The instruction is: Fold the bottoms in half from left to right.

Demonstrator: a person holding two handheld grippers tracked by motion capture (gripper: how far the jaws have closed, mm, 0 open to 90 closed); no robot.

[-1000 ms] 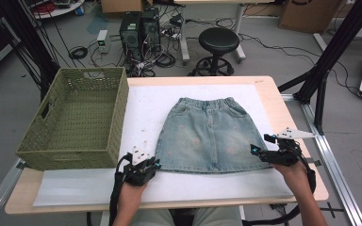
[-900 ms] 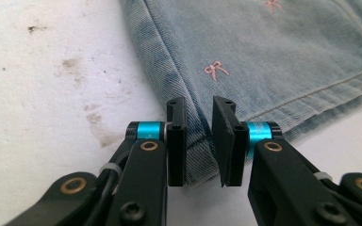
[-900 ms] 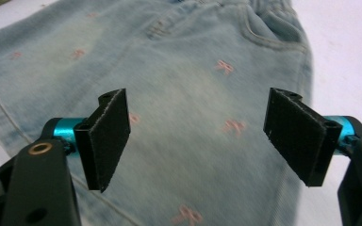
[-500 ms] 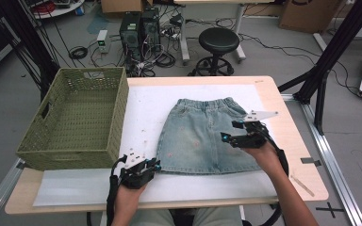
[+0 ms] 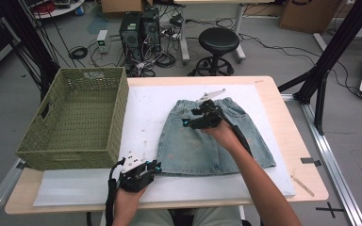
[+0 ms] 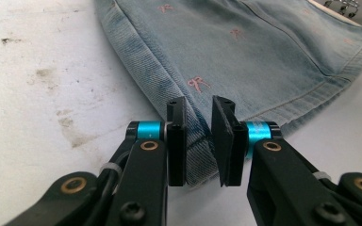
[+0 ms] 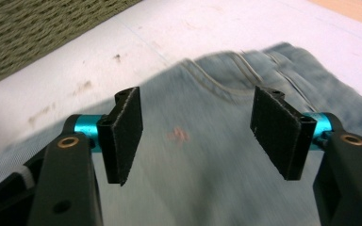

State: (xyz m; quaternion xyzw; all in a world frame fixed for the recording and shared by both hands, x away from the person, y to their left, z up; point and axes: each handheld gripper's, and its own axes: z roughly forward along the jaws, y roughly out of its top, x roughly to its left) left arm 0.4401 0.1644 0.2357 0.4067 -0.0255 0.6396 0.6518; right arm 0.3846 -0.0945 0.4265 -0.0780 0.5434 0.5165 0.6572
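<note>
Denim skirt (image 5: 207,141) partly under right tongs (image 5: 194,123), blurred up close.

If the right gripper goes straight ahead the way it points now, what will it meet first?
Probably the denim skirt. The right gripper points down and forward with open fingers and nothing between them, and the denim lies ahead. Beyond that come the white mat and the basket. Depth is unclear.

Lab: PC towers (image 5: 139,28), floor cables (image 5: 78,52), alu frame (image 5: 332,52)
</note>
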